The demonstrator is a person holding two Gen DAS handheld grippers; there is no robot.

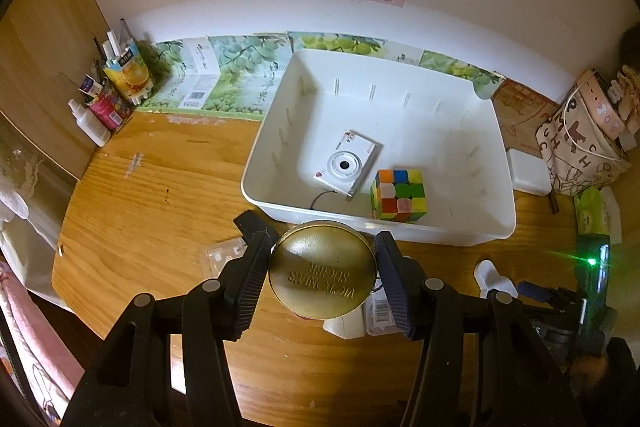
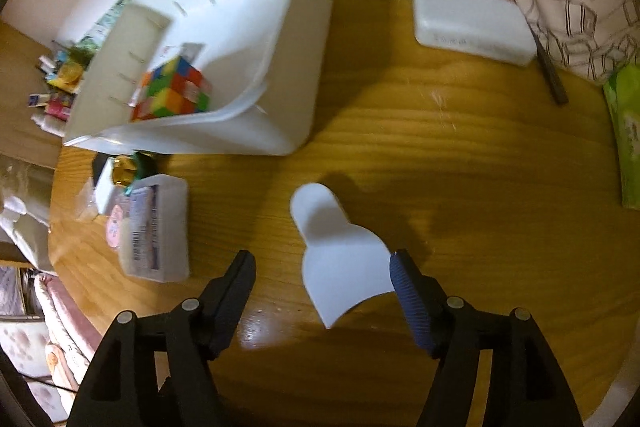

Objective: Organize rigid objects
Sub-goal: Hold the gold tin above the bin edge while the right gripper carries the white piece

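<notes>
Already the camera (image 1: 346, 165) and cube (image 1: 400, 194) lie in the white bin (image 1: 496, 163); the left gripper (image 1: 322, 267) clamps the gold tin (image 1: 322, 271), while the right gripper (image 2: 324, 267), jaws apart, hovers over a white scoop (image 2: 340, 255) on the bench (image 2: 460, 155).

You are working over a wooden table (image 2: 460, 155) that is carrying a white bin (image 1: 280, 131) near the back wall. To the bin's right a white box (image 2: 472, 23) is lying flat, with a printed bag (image 1: 576, 155) sitting beyond it. In front of the bin a white scoop (image 2: 340, 251) is lying, and left of it a labelled white carton (image 2: 156, 227).
</notes>
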